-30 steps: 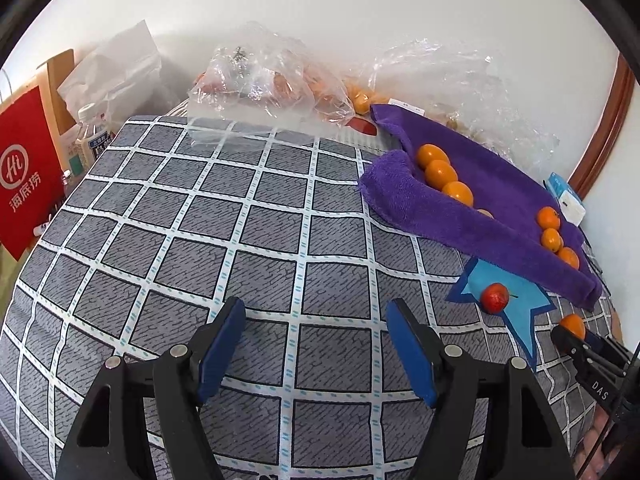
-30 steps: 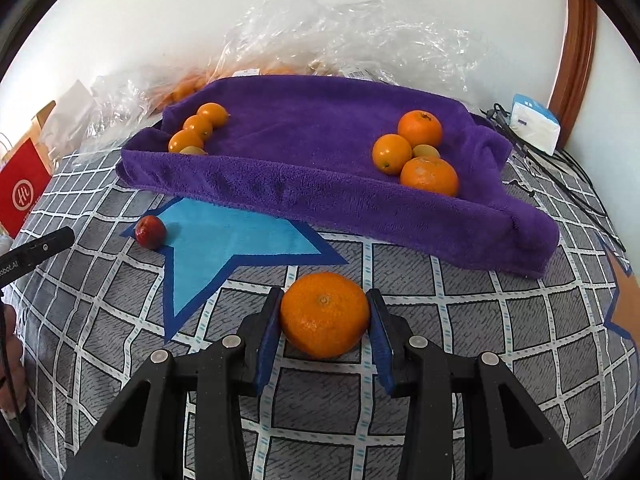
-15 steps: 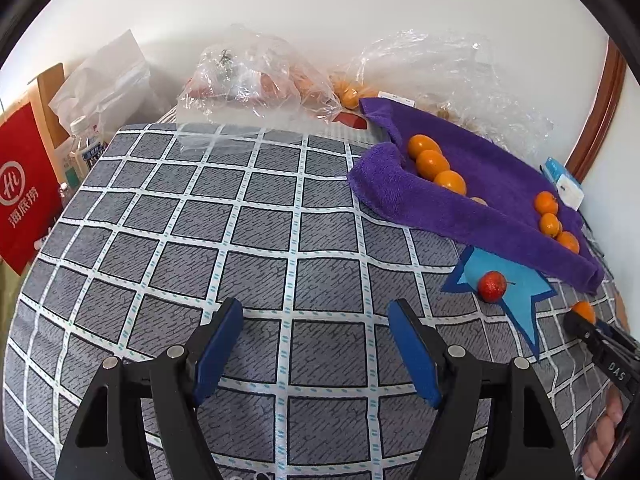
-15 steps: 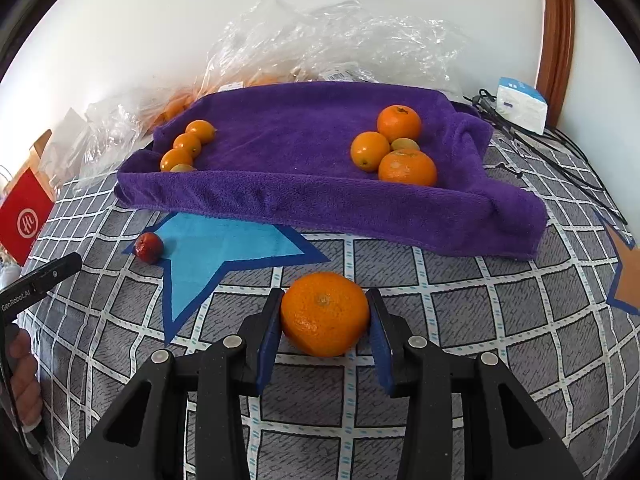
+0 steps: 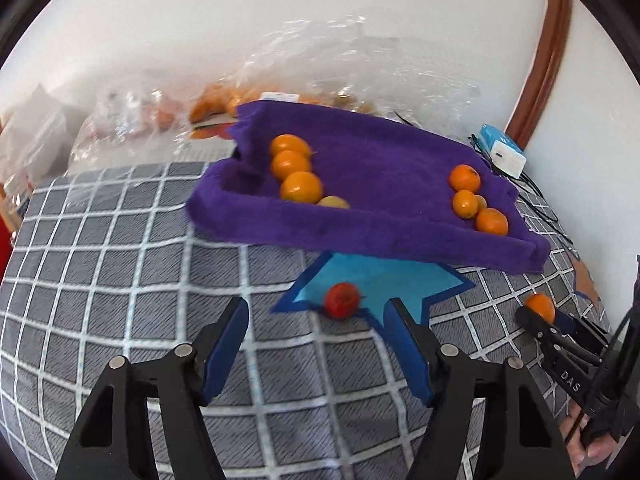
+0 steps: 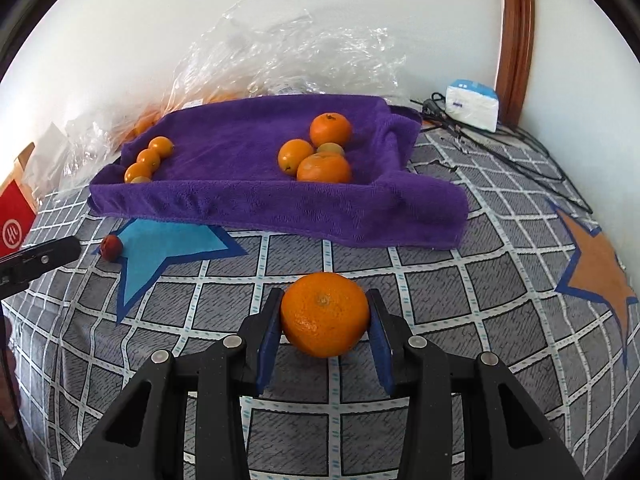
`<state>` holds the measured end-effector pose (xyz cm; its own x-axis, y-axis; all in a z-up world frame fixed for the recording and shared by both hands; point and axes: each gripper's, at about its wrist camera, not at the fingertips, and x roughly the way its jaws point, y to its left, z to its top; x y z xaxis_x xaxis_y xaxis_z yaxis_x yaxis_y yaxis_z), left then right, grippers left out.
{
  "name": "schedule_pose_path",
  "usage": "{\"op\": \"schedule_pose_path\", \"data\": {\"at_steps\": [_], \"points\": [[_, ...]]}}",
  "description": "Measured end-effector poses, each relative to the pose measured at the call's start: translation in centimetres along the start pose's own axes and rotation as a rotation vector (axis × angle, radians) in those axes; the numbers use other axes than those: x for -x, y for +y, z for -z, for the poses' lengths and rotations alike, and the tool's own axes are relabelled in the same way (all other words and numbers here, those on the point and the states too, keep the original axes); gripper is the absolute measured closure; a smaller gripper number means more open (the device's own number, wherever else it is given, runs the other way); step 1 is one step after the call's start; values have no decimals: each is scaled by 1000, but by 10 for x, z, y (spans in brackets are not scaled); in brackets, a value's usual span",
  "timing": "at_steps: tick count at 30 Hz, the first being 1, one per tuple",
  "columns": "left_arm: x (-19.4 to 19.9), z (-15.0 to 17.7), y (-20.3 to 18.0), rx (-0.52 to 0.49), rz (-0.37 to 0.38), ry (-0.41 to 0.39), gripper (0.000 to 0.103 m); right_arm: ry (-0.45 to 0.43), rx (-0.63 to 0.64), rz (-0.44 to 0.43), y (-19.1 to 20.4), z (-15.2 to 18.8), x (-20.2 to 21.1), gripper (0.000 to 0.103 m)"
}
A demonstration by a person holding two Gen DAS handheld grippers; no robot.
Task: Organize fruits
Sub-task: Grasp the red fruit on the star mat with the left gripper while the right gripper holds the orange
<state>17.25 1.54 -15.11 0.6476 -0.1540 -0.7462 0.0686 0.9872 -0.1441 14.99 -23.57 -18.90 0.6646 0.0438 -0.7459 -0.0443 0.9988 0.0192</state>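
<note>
My right gripper is shut on a large orange and holds it just above the checked cloth, in front of the purple towel. The towel holds a row of small oranges at its left and a cluster of oranges at its right. My left gripper is open and empty, with a small red fruit just ahead of its fingertips on a blue star. The red fruit also shows in the right wrist view.
Clear plastic bags with more fruit lie behind the towel against the wall. A white and blue box and black cables sit at the back right. A red bag stands at the left. An orange star marks the cloth at the right.
My left gripper has swung right and forward, bringing the red fruit and towel in front of it. My right gripper has kept its hold on the large orange and shifted slightly.
</note>
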Motion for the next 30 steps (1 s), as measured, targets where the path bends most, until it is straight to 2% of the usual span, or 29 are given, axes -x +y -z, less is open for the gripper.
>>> {"op": "schedule_pose_path", "data": {"at_steps": [1,2,3,8,14,21,26,30], "points": [[-4,0,-5,-13,-3,4,47,1,-5,-6,-1,0,-1,63],[-8,0,-9,-25,-7,12,58,-2,-8,-8,-2,0,0,63],[-12,1,-12,-28,-14,18,61,-3,-9,-12,-2,0,0,63],[-24,5,-11,-10,10,29,60,-5,10,-35,2,1,1,63],[-30,8,-12,-14,5,3,60,9,18,-39,3,0,-1,63],[-27,9,-11,-1,6,-15,75,18,19,-49,3,-1,-3,63],[-16,11,-11,23,7,-79,81,15,14,-51,2,0,-3,63],[-7,14,-16,2,6,-117,83,18,5,-55,1,0,-3,63]]}}
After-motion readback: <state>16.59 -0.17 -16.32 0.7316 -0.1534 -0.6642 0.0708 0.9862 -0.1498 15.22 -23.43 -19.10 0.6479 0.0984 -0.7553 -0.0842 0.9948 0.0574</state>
